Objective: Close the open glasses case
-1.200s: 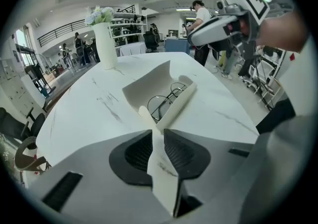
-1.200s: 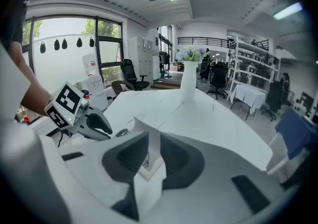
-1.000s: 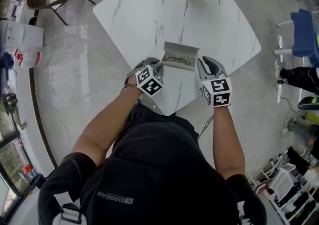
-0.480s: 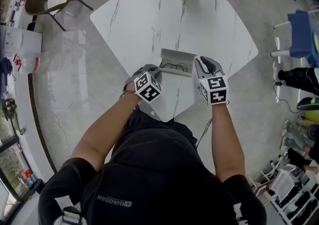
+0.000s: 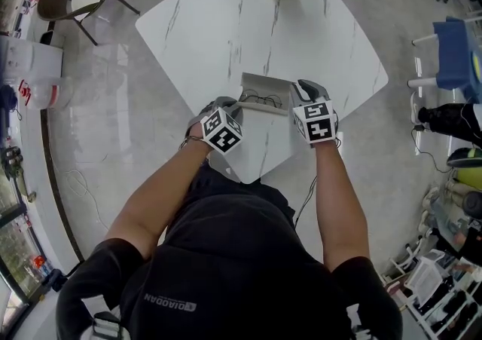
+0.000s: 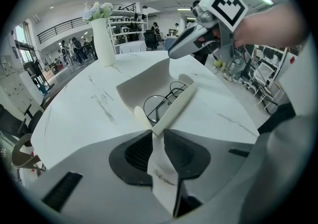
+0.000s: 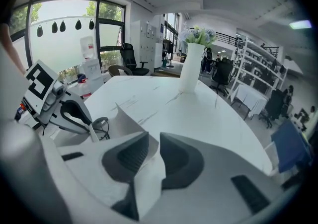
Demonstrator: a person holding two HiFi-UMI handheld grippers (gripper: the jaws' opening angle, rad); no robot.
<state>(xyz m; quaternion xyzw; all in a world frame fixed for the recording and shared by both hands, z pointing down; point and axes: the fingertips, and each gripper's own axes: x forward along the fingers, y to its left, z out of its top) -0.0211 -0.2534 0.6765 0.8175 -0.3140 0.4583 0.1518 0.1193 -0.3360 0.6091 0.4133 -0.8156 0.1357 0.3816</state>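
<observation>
Two grips were on! The left gripper pinched the left end of the open white rectangular glasses case, the right gripper nipped its right end, near a corner of the white marble table, thin wire-rimmed glasses inside.

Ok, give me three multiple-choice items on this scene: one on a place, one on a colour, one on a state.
1. Where do the glasses lie? A inside the glasses case; B on the bare table; C on the floor.
2. What colour is the vase? A blue; B white; C black.
3. The left claw is: A wide open; B out of view; C shut on the glasses case.
Answers: 1 A, the frames show inside the open shell. 2 B, it is white in both gripper views. 3 C, its jaws pinch the case's flap.
</observation>
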